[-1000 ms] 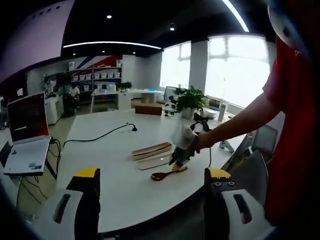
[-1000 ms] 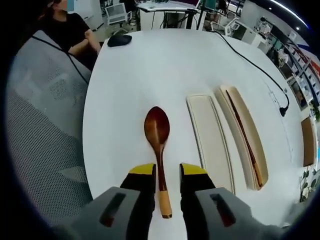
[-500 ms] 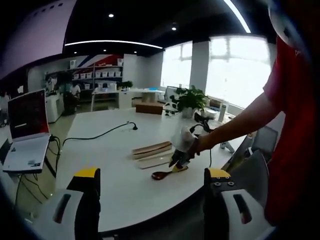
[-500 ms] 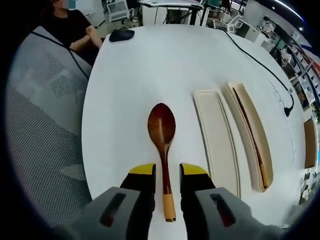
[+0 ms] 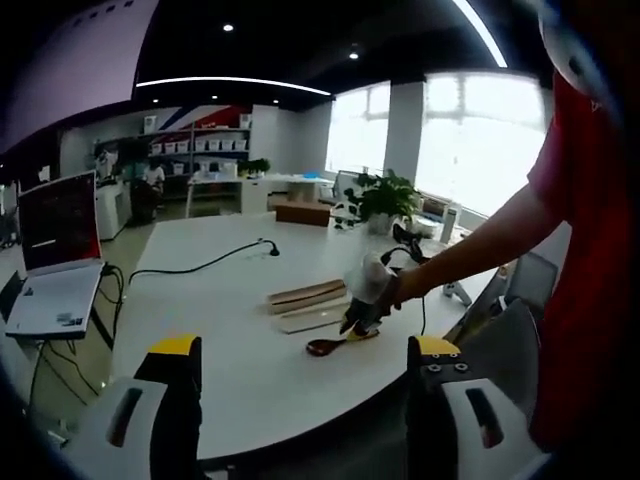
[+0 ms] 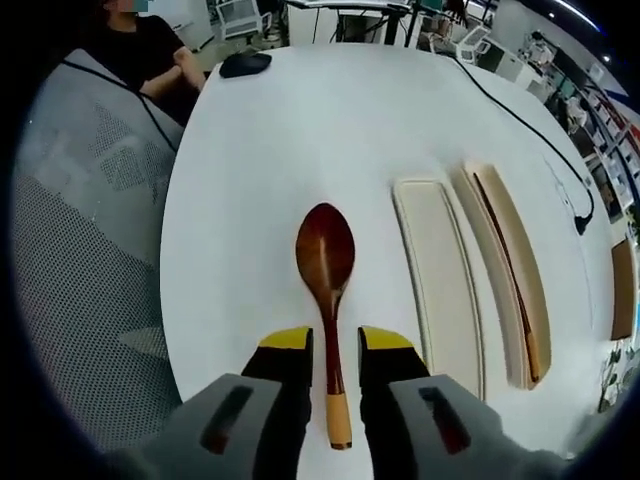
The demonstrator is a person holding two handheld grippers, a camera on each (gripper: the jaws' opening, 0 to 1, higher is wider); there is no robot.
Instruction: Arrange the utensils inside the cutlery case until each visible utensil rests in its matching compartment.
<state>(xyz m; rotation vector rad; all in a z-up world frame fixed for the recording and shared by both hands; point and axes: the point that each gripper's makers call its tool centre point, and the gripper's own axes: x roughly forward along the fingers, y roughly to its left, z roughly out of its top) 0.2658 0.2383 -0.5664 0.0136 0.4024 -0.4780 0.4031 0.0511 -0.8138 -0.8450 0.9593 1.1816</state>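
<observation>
A dark wooden spoon (image 6: 325, 258) with a pale handle tip lies on the white table (image 6: 270, 150). Its handle runs back between the jaws of my right gripper (image 6: 335, 365), which stand a narrow gap apart on either side of it, open. To the spoon's right lie the two parts of the cutlery case: an empty cream tray (image 6: 435, 275) and a tan tray (image 6: 508, 262) holding dark chopsticks (image 6: 505, 270). In the left gripper view the right gripper (image 5: 352, 328), in a gloved hand, hovers over the spoon (image 5: 328, 345) beside the case (image 5: 305, 297). My left gripper (image 5: 305, 350) is held back from the table, wide open.
A laptop (image 5: 52, 255) sits at the table's left end, with a black cable (image 5: 200, 267) running across the top. A potted plant (image 5: 385, 200) stands behind the case. A mouse (image 6: 245, 65) lies far up the table; a mesh chair (image 6: 90, 230) and a seated person (image 6: 140, 55) border its edge.
The right gripper has come slightly closer to the spoon, which looms a little larger between the jaws. The left gripper view has drifted a little; nothing on the table has moved.
</observation>
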